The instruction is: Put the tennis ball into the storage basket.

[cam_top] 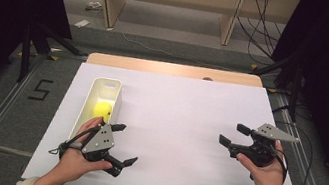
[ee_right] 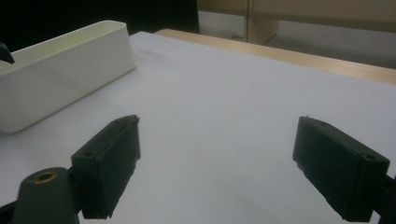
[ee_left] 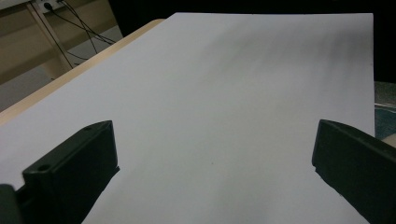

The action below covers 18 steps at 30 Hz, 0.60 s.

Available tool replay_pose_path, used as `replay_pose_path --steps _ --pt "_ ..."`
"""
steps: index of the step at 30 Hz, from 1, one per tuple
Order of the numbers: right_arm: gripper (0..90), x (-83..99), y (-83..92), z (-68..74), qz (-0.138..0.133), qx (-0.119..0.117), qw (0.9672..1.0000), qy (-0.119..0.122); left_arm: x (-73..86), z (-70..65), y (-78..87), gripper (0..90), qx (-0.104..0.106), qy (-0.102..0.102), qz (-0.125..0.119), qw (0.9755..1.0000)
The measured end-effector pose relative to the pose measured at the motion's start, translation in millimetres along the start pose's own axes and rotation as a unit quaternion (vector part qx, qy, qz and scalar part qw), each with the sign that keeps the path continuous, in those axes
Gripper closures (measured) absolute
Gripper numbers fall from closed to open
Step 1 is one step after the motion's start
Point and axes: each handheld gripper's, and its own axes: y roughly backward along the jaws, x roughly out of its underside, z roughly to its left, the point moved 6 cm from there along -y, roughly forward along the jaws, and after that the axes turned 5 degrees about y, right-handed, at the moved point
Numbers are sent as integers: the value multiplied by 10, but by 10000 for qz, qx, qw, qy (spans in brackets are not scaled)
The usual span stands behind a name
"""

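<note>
Since the yellow ball already lies inside the white bin at the left of the table, near the bin's middle and clear of both grippers, the work in hand looks like a release just finished or a fresh reach about to start. Just to the right of the bin, the left tongs hang spread wide with nothing between the jaws, pointing out across the white sheet; the left gripper view confirms bare paper between them. To fetch the ball well, I would turn that wrist toward the bin, come in from above so the jaws clear the rim, and straddle the ball before closing, gently, since a round thing may roll or squirt out. Well apart at the right, the right tongs are likewise wide open and empty, aimed toward the bin; best kept low and out of the way
</note>
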Motion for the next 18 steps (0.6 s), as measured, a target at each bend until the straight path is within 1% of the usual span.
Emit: replay_pose_path --steps 4,12,18 --pt "155 18 17 13 -24 5 10000 20 2 1 -1 0 5 6 -1 10000" --pt "155 56 -10 24 51 -3 10000 83 -2 1 1 0 11 8 -12 10000" --pt "155 67 -19 29 74 -10 9999 79 -2 3 -3 0 8 8 0 10000"
